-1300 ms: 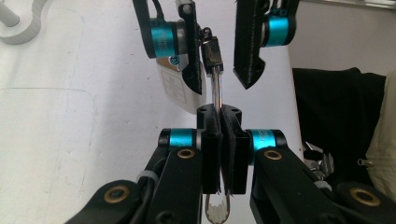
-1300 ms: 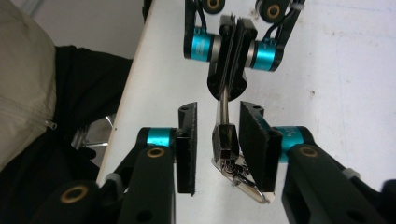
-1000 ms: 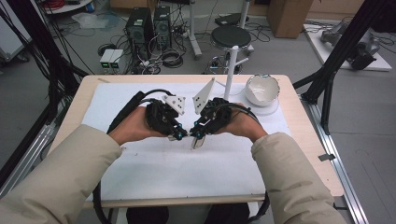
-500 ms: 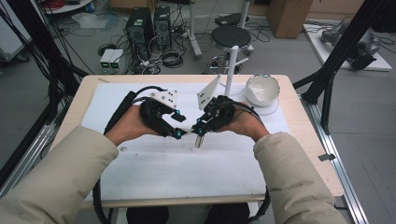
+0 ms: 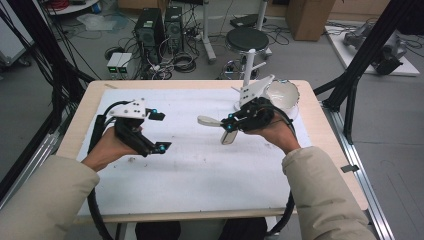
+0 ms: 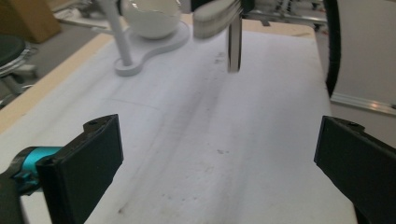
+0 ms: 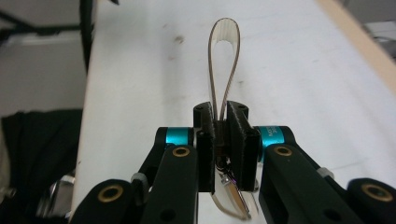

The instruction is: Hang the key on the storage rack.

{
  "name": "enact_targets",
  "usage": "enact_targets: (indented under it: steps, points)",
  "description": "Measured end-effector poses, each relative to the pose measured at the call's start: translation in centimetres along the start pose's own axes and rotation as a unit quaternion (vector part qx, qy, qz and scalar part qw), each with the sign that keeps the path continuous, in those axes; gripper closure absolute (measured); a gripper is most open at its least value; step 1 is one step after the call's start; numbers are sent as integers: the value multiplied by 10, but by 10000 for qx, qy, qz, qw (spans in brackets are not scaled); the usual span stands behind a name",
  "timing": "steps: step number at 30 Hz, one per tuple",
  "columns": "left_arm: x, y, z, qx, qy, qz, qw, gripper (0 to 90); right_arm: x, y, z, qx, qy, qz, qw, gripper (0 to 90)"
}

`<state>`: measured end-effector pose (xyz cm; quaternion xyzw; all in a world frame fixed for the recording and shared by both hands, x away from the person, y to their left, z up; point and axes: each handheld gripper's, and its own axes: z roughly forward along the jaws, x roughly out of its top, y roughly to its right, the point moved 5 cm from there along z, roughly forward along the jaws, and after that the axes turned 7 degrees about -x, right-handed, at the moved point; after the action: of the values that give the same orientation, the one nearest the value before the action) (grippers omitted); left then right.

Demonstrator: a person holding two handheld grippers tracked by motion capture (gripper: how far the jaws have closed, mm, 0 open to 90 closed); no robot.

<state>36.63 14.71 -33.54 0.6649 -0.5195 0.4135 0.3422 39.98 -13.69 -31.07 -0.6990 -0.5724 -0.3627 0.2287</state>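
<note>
A person's right tool is clenched on a pale band, held in the air above the far right part of the white-covered surface. In the high view the band's long axis runs about level. Its free end points to the left, toward the middle of the surface, and a second pale piece hangs down below the jaws.

In the right gripper view the band stands straight out ahead of the right tool as a narrow loop, in line with the tool. Both jaws are pressed flat against its sides, and a shiny piece shows beneath them. What that piece is cannot be told.

The left tool is over the left part of the surface, well apart from the band. It is released: its jaws have just been opening, they stand wide, and nothing is between them. In the left gripper view, past the left tool, the band shows with one blurred pale end lying level and a darker strip hanging straight down.

At the far right edge of the surface a white bowl sits upright on the base of a white stand, just behind the right hand. Its contents cannot be made out; the left gripper view shows the bowl from the side, beside the stand's post.
</note>
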Motion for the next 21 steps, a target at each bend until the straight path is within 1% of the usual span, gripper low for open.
enact_targets:
  steps: [1, 2, 4, 5, 7, 8, 9, 10, 12, 14, 15, 16, 17, 18, 19, 20, 21]
  points:
    - [-4, 0, -5, 85, 96, -22, 9999, 17, -3, 6, -9, -217, 174, 103, 9996, 826]
    - [-8, 1, -10, 145, 211, -53, 9997, 17, -3, 6, -9, -217, 174, 103, 9996, 826]
    - [-17, 3, -19, 330, 393, -62, 9987, 17, -5, 10, -17, -315, 368, 237, 9985, 826]
    - [-22, 4, -23, 420, 477, -88, 9979, 17, -6, 13, -22, -494, 489, 239, 9973, 825]
    - [-34, 6, -31, 580, 555, -131, 9967, 17, -11, 17, -29, -681, 622, 332, 9952, 825]
    - [-39, 6, -34, 658, 604, -163, 9959, 17, -13, 19, -32, -824, 697, 402, 9934, 825]
    - [-45, 6, -37, 751, 652, -210, 9948, 17, -18, 24, -39, -1014, 904, 561, 9891, 826]
    - [-51, 7, -39, 844, 708, -265, 9936, 17, -18, 24, -39, -1014, 904, 561, 9891, 826]
    - [-63, 7, -43, 1020, 786, -374, 9910, 17, -23, 29, -46, -1194, 1031, 772, 9845, 826]
    - [-74, 8, -46, 1182, 856, -444, 9883, 17, -26, 33, -51, -1385, 1119, 921, 9797, 826]
    - [-79, 8, -47, 1284, 880, -467, 9867, 17, -28, 36, -53, -1476, 1151, 953, 9777, 825]
    - [-84, 8, -49, 1371, 929, -482, 9850, 17, -30, 38, -55, -1636, 1122, 1004, 9750, 825]
    - [-89, 8, -50, 1466, 1001, -500, 9828, 17, -31, 40, -57, -1723, 1116, 1058, 9730, 825]
    - [-94, 8, -53, 1606, 1033, -491, 9804, 17, -32, 42, -58, -1822, 1135, 1095, 9705, 825]
    - [-98, 8, -54, 1674, 1089, -498, 9786, 17, -34, 47, -62, -2089, 1187, 1146, 9639, 825]
    - [-101, 8, -55, 1721, 1109, -506, 9775, 17, -34, 47, -62, -2089, 1187, 1146, 9639, 825]
    - [-105, 8, -56, 1769, 1114, -518, 9765, 17, -34, 48, -63, -2149, 1199, 1168, 9622, 825]
